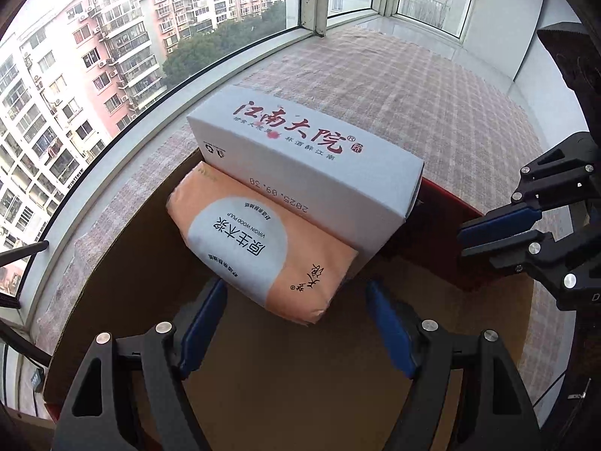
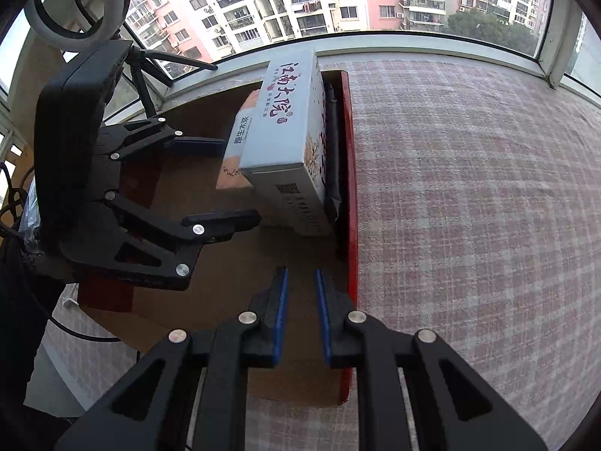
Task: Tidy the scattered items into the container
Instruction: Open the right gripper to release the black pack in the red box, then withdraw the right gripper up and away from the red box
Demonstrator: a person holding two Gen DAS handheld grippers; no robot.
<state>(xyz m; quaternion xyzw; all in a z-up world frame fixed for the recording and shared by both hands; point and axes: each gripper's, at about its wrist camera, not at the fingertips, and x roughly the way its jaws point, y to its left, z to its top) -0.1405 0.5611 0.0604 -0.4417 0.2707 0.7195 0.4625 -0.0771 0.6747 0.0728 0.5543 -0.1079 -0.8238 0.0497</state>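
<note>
Two items already sit in the cardboard container: a white box along its red far edge, and an orange tissue pack touching it. The left gripper hovers released over the pack's near end. Only the right wrist view shows the right gripper nearly clenched and empty above the container's bare floor, beside the checked cloth.

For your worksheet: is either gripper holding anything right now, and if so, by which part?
Nothing is held. The left gripper stands open around the tissue pack without pressing it; the right gripper is nearly closed on nothing.
</note>
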